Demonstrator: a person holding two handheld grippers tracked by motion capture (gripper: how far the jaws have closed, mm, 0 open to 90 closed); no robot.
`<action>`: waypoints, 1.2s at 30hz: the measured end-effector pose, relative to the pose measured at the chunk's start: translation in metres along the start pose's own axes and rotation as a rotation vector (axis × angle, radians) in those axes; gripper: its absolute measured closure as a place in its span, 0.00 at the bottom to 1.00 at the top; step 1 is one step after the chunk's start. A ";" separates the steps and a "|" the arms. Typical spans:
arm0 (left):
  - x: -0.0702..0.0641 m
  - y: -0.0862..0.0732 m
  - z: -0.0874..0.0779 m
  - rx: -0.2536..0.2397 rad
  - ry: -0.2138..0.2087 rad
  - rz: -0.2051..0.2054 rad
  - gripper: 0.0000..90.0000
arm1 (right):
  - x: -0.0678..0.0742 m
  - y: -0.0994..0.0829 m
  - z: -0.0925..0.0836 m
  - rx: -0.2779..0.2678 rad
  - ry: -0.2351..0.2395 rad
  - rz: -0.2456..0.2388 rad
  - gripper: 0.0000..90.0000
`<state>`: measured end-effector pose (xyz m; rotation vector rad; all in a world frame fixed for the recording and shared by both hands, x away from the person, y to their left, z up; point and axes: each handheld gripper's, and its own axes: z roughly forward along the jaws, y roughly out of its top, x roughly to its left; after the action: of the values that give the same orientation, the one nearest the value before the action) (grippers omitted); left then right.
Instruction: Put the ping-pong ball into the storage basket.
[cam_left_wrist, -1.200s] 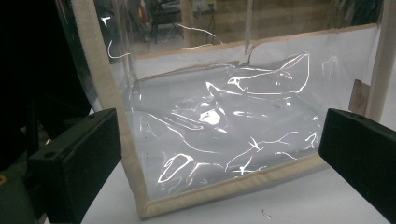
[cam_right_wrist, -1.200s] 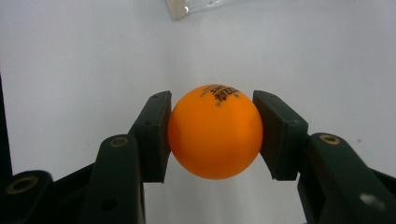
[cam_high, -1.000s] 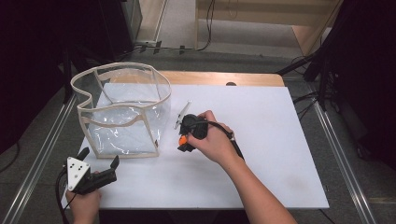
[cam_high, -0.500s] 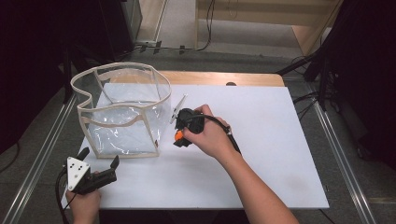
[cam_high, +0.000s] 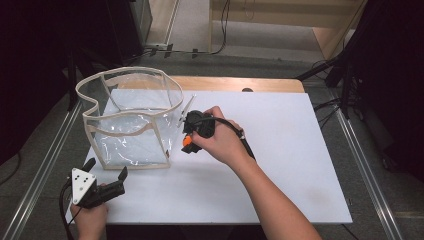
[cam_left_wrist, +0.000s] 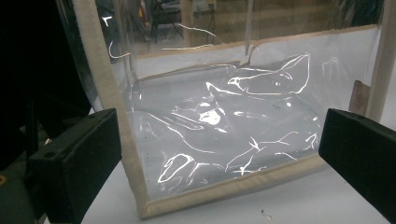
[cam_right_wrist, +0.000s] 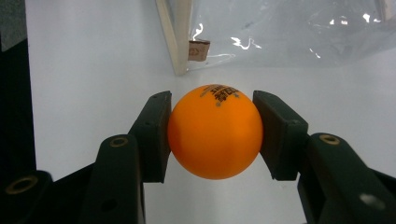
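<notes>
A: Why is the bag (cam_high: 131, 120) sitting open-topped on the desk (cam_high: 280, 165)?
B: Likely waiting to take the ball (cam_right_wrist: 215, 131). The right gripper (cam_right_wrist: 212, 135) is pinching it just beside the bag, hand angling down.
A: Left gripper (cam_left_wrist: 219, 154)?
B: Idling low at the desk's corner, fingers (cam_left_wrist: 77, 158) spread, holding nothing.

The right gripper (cam_high: 188, 142) was clamped on an orange ball (cam_right_wrist: 215, 131) — arm reaching forward. The left gripper (cam_high: 106, 170) rested low, jaws spread wide apart.
</notes>
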<state>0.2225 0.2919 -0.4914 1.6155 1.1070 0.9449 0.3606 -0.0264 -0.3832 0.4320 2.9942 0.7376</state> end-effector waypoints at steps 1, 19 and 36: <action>0.000 0.000 0.000 0.000 -0.001 0.000 0.00 | -0.001 0.001 -0.001 0.001 -0.001 -0.002 0.53; 0.000 0.000 0.000 0.001 0.000 -0.001 0.00 | -0.003 0.018 -0.025 -0.005 0.008 -0.018 0.53; 0.001 0.000 0.000 -0.002 -0.001 -0.006 0.00 | -0.007 0.040 -0.050 -0.014 0.010 -0.039 0.53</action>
<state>0.2229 0.2924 -0.4914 1.6100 1.1090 0.9413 0.3733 -0.0175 -0.3209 0.3692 2.9950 0.7595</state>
